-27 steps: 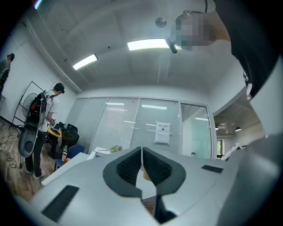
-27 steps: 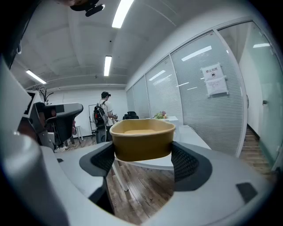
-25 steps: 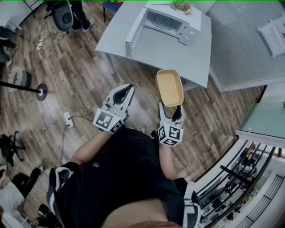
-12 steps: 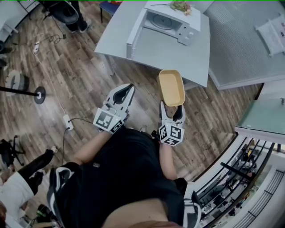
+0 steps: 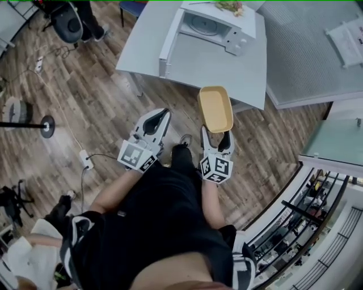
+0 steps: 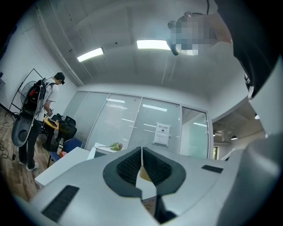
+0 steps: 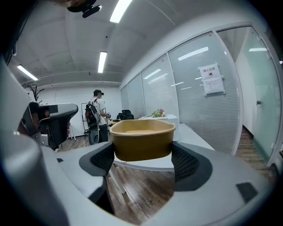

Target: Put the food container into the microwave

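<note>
A tan, empty food container (image 5: 215, 109) (image 7: 141, 139) is held above the wooden floor, just short of the grey table (image 5: 227, 62). My right gripper (image 5: 216, 135) (image 7: 142, 154) is shut on its near end, jaws pressed on both sides. The white microwave (image 5: 218, 25) stands at the table's far side with its door (image 5: 170, 38) swung open to the left. My left gripper (image 5: 154, 120) (image 6: 141, 162) hangs to the left of the container, shut with nothing between its pads.
A person (image 7: 98, 115) with a backpack stands at the far left by a dark office chair (image 5: 65, 21). Green stuff (image 5: 229, 7) lies on the microwave's top. A fan stand (image 5: 44, 126) and a power strip (image 5: 86, 159) sit on the floor at left. Glass walls run along the right.
The table and microwave have come slightly nearer as the person steps forward. The container stays in the right gripper, and a shoe now shows between the grippers.
</note>
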{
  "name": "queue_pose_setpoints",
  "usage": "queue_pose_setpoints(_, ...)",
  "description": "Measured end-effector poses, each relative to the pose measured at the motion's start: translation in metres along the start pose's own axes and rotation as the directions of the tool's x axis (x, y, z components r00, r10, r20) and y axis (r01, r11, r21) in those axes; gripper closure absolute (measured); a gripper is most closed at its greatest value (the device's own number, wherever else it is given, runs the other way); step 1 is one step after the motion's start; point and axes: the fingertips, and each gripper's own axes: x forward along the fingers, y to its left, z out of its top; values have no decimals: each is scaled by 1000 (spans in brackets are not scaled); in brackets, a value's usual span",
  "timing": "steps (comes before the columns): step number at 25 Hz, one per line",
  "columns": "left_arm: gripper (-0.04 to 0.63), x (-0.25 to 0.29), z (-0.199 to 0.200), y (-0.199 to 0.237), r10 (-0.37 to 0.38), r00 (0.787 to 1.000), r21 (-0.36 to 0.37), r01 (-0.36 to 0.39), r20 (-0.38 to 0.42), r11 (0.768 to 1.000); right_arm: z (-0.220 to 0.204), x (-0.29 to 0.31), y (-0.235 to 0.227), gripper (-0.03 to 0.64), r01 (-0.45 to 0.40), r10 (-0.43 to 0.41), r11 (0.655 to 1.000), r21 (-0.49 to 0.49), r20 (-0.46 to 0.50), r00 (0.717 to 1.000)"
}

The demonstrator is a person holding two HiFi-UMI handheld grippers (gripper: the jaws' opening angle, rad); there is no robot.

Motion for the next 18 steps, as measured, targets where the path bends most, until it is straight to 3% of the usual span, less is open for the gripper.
queue_pose_setpoints(8, 563, 85, -15, 18, 40, 999, 4, -40, 17, 999, 15, 94, -49, 199, -57, 56, 997, -49, -5, 998)
queue_pose_setpoints(18, 563, 204, -17, 45, 150, 987, 27, -151, 55, 988, 34, 227, -117, 199, -143, 140, 988, -56, -52, 989)
